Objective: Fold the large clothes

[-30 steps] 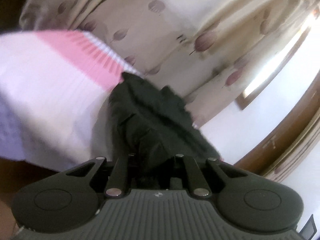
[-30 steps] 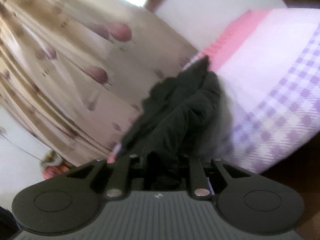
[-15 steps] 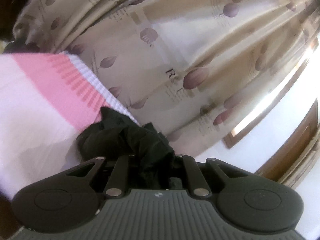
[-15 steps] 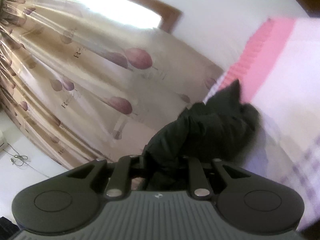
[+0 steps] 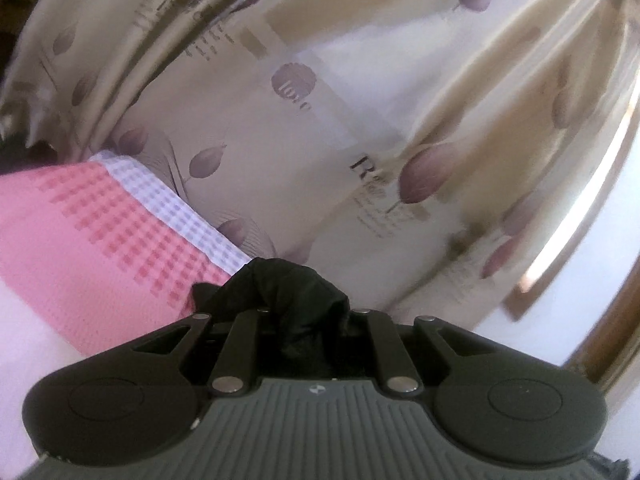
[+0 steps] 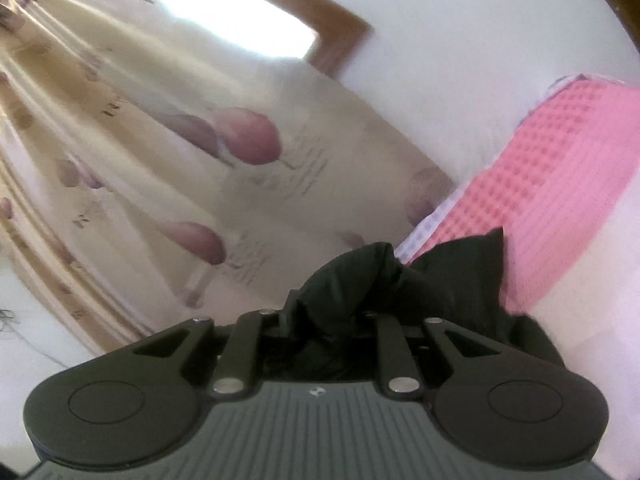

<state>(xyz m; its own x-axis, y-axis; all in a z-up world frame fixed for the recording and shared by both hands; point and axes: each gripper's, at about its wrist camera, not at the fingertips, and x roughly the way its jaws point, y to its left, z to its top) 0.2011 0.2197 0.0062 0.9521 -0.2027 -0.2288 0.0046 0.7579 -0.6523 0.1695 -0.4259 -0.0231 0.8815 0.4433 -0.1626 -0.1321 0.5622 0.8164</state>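
— Where the left wrist view is considered, what is seen of materials and shapes?

— A black garment [image 5: 296,292] of soft, matte cloth is seen bunched into a rounded, creased lump just past the left gripper [image 5: 306,320]. Left of it, a bed cover [image 5: 100,232] of waffle-textured weave is spread, pink checks edged by a pale lilac-and-white checked band. Farther off, a cream curtain [image 5: 340,128] printed with mauve buds and dark lettering is hung in long folds; much of it is blurred.

— And how are the jaws of that gripper set?

— They are drawn narrow, with a fold of the garment pinched between them; the fingertips themselves are hidden by the cloth.

— What is shown in the right wrist view?

— The same black garment [image 6: 380,284] is gathered in a crumpled mound at the right gripper [image 6: 320,320], with a pointed flap laid against the pink bed cover [image 6: 560,184] to the right. The curtain [image 6: 168,168] is seen at left, and a wood-framed window [image 6: 256,28], glaring white, at the far top.

— And its jaws?

— They are closed narrowly on the garment, cloth being packed between and over them. The garment is thus held up near the bed's far edge by both grippers.
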